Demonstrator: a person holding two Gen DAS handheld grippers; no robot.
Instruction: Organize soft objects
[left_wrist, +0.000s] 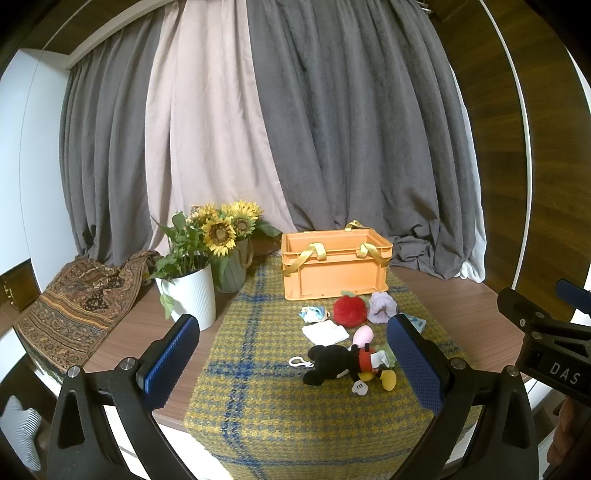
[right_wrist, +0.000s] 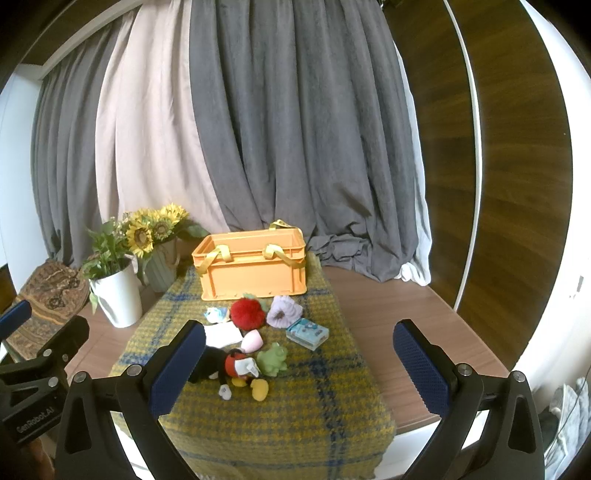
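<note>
Facing the orange crate (right_wrist: 255, 264), we hold both claws spread wide and empty above the near end of the checked cloth (right_wrist: 258, 424) that covers the wooden surface (right_wrist: 388, 314): the left claw (left_wrist: 291, 365) and the right claw (right_wrist: 299, 367) grip nothing. The soft things lie in a loose cluster just in front of the crate. Nearest us is the Mickey Mouse plush (left_wrist: 347, 363), lying flat, with a green frog toy (right_wrist: 272, 359) touching its side. We judge it light and squashy, so its round belly is the place to pinch; its thin limbs would slip or dangle. Closer to the crate sit the red fluffy ball (right_wrist: 248, 314) and the lilac knitted piece (right_wrist: 282, 312), both likely featherweight and easy to crush, best taken across the middle. The folded white cloth (left_wrist: 325, 331) is limp and flat, so we would need to pinch up an edge. The blue tissue pack (right_wrist: 308, 333) looks slicker; we would grip its short sides.
</note>
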